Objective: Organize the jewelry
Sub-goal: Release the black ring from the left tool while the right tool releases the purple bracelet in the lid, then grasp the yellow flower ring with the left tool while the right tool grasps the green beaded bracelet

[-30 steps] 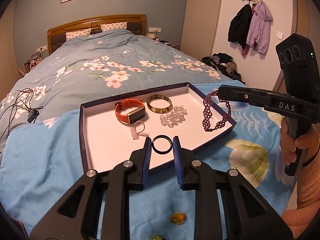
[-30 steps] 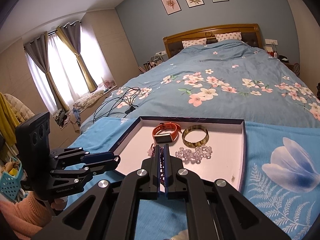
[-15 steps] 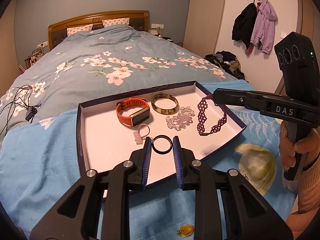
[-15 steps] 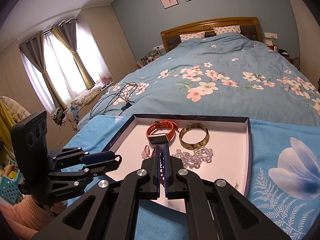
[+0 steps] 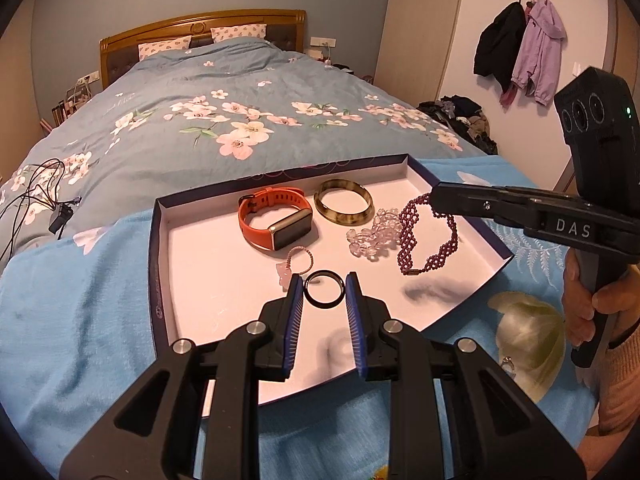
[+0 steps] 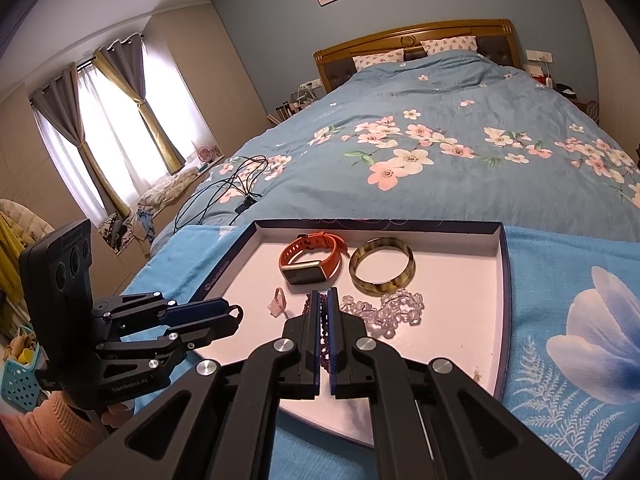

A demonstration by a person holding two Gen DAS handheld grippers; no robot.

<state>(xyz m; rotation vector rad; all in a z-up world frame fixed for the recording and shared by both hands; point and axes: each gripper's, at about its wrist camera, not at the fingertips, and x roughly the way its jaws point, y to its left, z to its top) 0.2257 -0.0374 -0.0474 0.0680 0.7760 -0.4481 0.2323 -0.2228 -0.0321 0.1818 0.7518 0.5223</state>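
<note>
A shallow dark-rimmed tray [image 5: 160, 216] with a pale floor lies on the bed. In it are an orange smartwatch [image 5: 276, 222], a horn-coloured bangle [image 5: 344, 207], a clear bead bracelet [image 5: 372, 236] and a small pink ring [image 5: 298, 260]. My left gripper [image 5: 323, 290] is shut on a black ring [image 5: 324, 289], just above the tray's near part. My right gripper [image 6: 324, 300] is shut on a purple bead necklace [image 5: 424, 240], which hangs with its lower loop on the tray floor at the right. The tray also shows in the right wrist view [image 6: 505, 264].
The tray rests on a light blue towel [image 5: 80, 320] over a flowered blue duvet [image 5: 240, 120]. Black cables [image 5: 36, 200] lie at the bed's left. A small item [image 5: 508, 364] lies on the towel right of the tray. Coats [image 5: 520, 48] hang on the wall.
Both grippers have moved forward and down over the tray. The purple necklace has come in from the tray's right edge and its lower part now rests on the tray floor.
</note>
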